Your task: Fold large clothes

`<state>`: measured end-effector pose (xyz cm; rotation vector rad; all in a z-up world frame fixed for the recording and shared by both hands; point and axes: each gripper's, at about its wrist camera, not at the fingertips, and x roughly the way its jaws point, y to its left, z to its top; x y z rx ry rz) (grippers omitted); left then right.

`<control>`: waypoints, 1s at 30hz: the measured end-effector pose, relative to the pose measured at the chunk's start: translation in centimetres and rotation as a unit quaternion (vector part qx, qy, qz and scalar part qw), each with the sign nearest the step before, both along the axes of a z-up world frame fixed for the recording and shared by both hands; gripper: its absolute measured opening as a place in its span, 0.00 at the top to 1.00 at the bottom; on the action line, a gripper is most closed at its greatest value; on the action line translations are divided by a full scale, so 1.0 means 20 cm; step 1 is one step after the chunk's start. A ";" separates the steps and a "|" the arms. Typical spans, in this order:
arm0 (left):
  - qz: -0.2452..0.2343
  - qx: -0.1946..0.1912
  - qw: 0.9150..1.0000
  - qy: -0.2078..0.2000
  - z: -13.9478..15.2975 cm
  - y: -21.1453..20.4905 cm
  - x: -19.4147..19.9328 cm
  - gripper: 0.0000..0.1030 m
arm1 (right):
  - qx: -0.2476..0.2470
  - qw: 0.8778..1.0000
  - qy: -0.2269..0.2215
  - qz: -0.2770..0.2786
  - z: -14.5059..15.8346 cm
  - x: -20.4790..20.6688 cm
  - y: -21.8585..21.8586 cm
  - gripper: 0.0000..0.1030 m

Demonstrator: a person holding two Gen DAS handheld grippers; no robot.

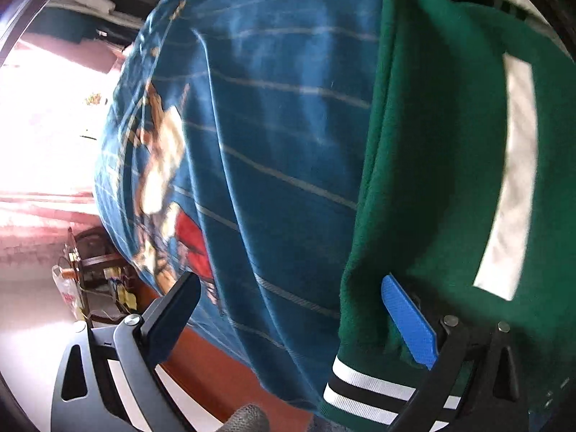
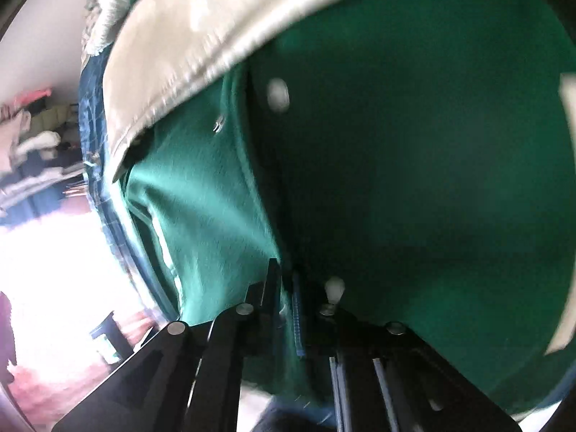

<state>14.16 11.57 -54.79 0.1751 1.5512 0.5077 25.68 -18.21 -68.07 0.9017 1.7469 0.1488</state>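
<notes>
I counted one green jacket (image 2: 414, 180): right gripper (image 2: 286, 309) pinched its edge; left gripper (image 1: 291, 302) gaped empty; sleeves cut off.

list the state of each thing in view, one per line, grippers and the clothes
left gripper: open, jaws wide apart, nothing pinched
right gripper: shut on the green jacket's front edge
green jacket: partly bunched, cream sleeve draped across its top, striped hem hanging at the near edge
blue bedspread: spread out under the jacket, creased
</notes>
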 end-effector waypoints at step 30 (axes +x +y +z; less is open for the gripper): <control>-0.114 -0.012 0.970 -0.216 0.31 -0.57 1.66 0.00 | -0.099 0.973 -0.192 0.077 0.38 1.38 0.14 0.42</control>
